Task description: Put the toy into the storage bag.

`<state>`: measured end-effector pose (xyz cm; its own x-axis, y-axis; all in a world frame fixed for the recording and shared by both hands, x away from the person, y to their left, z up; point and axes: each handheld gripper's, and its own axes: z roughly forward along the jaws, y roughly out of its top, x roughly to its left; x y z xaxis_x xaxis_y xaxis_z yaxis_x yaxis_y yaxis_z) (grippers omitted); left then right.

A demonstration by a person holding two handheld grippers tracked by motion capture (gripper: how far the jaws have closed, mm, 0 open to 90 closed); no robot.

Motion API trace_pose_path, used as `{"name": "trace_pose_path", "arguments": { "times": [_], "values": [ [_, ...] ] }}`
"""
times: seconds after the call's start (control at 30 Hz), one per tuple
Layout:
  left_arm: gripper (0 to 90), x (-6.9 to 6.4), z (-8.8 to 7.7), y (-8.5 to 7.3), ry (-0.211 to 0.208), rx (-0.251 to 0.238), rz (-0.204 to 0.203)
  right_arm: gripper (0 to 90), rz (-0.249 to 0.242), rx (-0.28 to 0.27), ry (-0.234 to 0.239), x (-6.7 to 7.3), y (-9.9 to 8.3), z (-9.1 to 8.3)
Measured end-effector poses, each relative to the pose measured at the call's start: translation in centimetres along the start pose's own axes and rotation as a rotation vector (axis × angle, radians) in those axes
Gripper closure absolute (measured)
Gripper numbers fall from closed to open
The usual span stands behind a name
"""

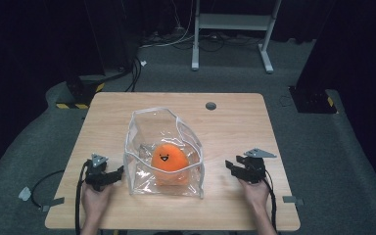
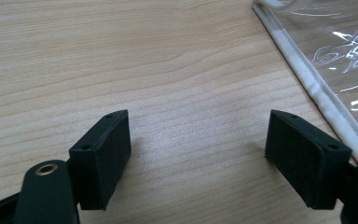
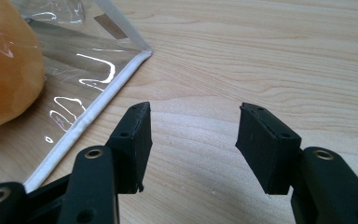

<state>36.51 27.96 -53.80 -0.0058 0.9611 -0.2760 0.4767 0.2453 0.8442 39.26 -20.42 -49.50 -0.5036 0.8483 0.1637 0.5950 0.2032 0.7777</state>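
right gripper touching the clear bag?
Apart. The right gripper view shows the right gripper open over bare table, wood visible between it and the clear bag trim.

both forearms come in from the bottom of the high view. the left gripper [image 1: 120,172] sits low, jaws spread wide with nothing between them. the right gripper [image 1: 231,166] sits low too, its jaws parted and empty.
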Motion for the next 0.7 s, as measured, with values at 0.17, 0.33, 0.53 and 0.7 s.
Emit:
{"name": "trace_pose_path", "arguments": {
  "times": [0.17,0.33,0.53,0.7],
  "values": [
    [22.3,0.0,0.0,0.0,0.0,0.0,0.001,44.7,0.004,0.01,-0.008,0.0,-0.1,0.2],
    [22.3,0.0,0.0,0.0,0.0,0.0,0.0,44.8,0.0,0.02,-0.022,-0.1,-0.2,0.5],
    [22.3,0.0,0.0,0.0,0.0,0.0,0.0,44.8,-0.007,0.029,-0.032,-0.1,-0.3,0.9],
    [22.3,0.0,0.0,0.0,0.0,0.0,0.0,44.8,-0.033,0.05,-0.059,0.0,-0.5,1.5]
  ]
}}
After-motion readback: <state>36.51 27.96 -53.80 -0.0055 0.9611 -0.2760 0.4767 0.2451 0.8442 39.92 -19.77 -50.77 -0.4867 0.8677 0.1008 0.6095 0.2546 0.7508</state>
